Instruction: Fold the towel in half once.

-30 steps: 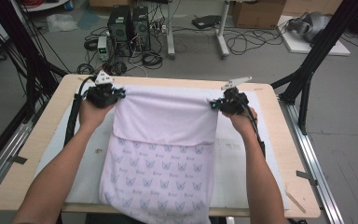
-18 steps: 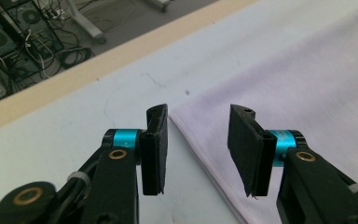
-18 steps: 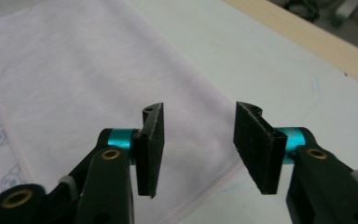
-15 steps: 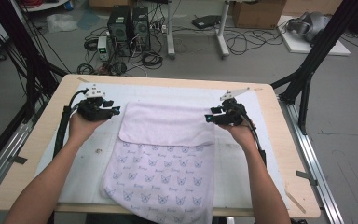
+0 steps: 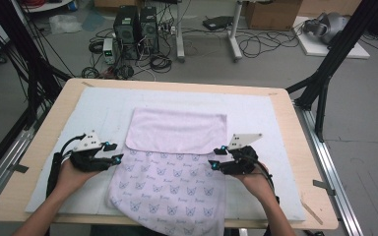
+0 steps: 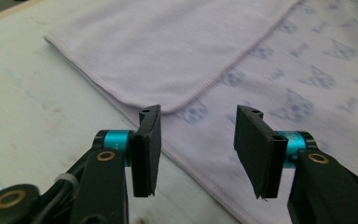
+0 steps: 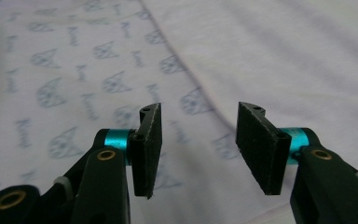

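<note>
A lilac cloth (image 5: 170,189) with a cat-face print lies on the white mat, and its near end hangs over the table's front edge. Its far part is folded back toward me as a plain flap (image 5: 177,130). My left gripper (image 5: 117,158) hovers at the cloth's left edge below the flap's corner (image 6: 168,105). Its jaws have just been opening, with nothing pinched between them. My right gripper (image 5: 214,158) is over the cloth's right side by the flap's edge (image 7: 186,70). Its jaws have also just been opening and stand apart above the fabric.
The white mat (image 5: 256,115) covers most of the wooden table (image 5: 295,162). Black frame posts (image 5: 325,73) stand at both sides. Computer towers (image 5: 138,24), cables and cardboard boxes sit on the floor beyond the far edge.
Both grippers let go of the cloth's far corners, opened, and drew back toward me and lower. The flap now lies flat on the printed part.
</note>
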### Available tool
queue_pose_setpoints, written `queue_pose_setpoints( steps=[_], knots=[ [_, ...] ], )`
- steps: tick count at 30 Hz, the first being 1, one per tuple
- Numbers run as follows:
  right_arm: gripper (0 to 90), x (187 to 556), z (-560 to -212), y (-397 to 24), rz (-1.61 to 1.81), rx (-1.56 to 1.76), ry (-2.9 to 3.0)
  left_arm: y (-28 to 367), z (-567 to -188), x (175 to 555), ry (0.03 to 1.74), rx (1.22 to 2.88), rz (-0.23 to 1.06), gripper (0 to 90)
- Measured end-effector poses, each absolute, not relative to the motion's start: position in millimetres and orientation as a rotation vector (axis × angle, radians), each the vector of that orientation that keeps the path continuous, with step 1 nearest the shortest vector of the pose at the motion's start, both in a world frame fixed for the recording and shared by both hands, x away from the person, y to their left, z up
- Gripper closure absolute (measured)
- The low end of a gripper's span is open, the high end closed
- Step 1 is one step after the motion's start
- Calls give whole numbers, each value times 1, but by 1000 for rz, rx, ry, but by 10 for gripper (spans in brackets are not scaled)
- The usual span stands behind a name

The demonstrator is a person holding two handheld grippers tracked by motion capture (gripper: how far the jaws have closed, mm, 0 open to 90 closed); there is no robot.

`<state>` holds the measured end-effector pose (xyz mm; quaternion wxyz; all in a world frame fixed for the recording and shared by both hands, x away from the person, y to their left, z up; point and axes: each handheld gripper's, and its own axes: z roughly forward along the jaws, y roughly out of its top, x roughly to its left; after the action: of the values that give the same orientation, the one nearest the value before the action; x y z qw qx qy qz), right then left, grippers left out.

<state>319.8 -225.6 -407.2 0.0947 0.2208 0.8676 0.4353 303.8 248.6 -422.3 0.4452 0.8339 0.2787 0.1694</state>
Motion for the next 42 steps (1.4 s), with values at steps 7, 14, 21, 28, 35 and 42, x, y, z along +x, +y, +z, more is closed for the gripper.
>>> queue_pose_setpoints(
  steps=[7,14,21,28,35,42],
  knots=[
    [503,282,-428,-225,1331,607,2628,257,-428,263,609,2098,365,510],
    [592,258,-446,-215,1223,509,2760,250,-444,244,507,2201,233,572],
    [886,264,-445,-212,1231,470,2784,241,-443,247,463,2226,237,887],
    [889,292,-406,-223,1283,506,2648,236,-412,275,548,2122,348,890],
    [882,350,-408,-233,1182,700,2575,216,-416,339,747,2093,425,889],
    [747,372,-433,-232,1125,808,2573,215,-433,355,806,2116,393,777]
  ],
)
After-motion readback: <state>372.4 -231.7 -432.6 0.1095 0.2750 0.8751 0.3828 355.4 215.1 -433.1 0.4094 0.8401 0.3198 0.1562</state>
